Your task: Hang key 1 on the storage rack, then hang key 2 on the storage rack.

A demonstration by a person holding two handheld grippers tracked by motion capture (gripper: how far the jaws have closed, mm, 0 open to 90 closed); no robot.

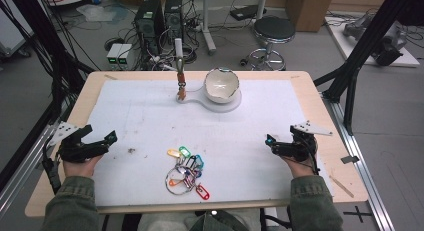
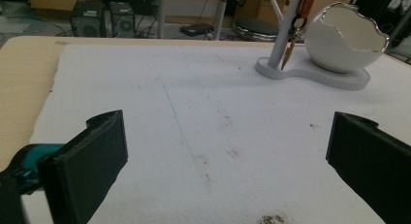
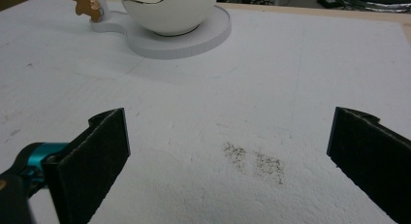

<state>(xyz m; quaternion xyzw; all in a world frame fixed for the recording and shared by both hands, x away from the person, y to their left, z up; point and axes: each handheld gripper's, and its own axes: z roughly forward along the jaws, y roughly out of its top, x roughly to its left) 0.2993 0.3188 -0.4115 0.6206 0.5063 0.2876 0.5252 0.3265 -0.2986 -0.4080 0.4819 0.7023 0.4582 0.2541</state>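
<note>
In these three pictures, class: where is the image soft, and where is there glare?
High view: soft throughout, the key bunch lacks detail. Left gripper view: near fingers blurred, eggshell bowl rim glints. Right gripper view: fingers soft, mat evenly lit, no glare.

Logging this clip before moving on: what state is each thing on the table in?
Left gripper: open, empty.
Right gripper: open, empty.
Bunch of keys with coloured plastic tags: flat on the white mat, untouched.
White cracked-egg-shaped bowl: upright on its stand.
Small brown pendant: hanging from the stand's post.
</note>
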